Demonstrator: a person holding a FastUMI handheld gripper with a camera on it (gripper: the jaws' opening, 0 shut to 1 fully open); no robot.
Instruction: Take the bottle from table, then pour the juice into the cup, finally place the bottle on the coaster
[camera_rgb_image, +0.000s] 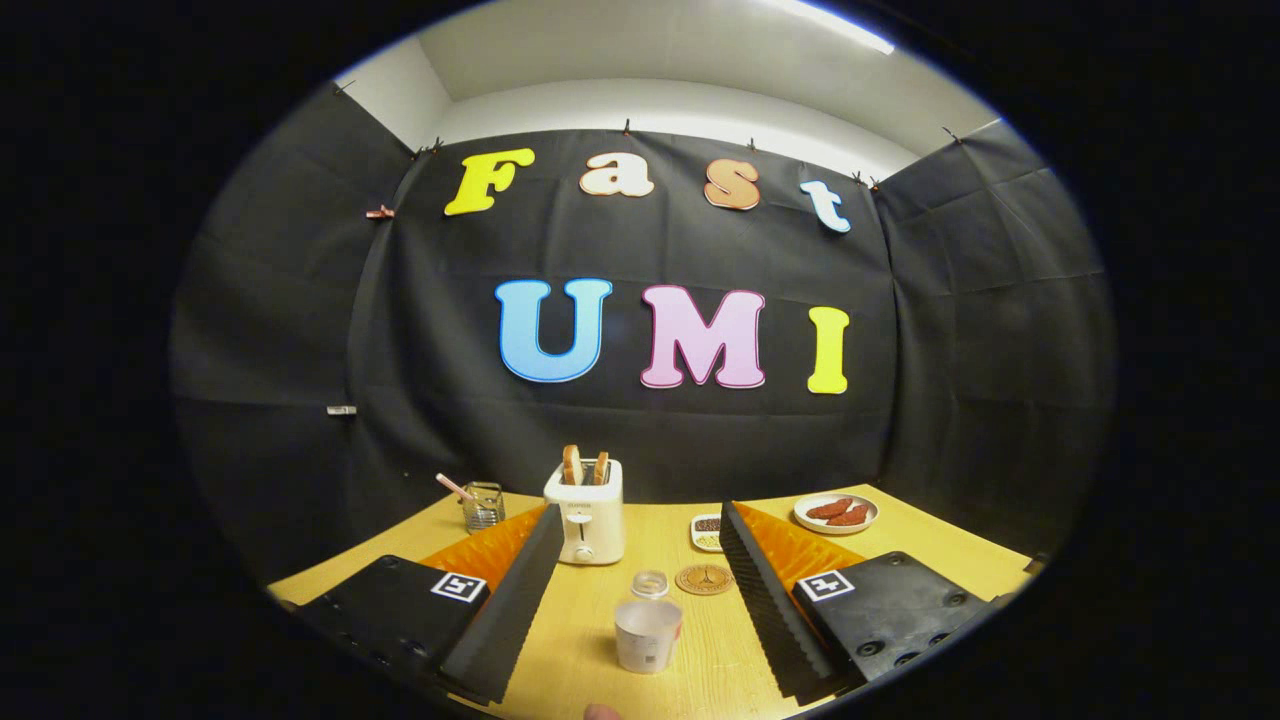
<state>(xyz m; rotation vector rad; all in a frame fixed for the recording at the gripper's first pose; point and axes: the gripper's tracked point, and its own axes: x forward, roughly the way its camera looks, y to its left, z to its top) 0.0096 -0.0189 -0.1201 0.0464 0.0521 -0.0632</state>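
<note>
Though wide apart, tongs (640, 600) round bottle (648, 632) — base hardly discernible.

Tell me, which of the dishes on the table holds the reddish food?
The round plate, beyond the fingers by the back wall, holds the reddish pieces. The small dish near the toaster holds grains instead. The open fingers touch neither.

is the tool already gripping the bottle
No, the tool is open, its fingers spread wide apart with the bottle standing untouched on the table between them.
</note>
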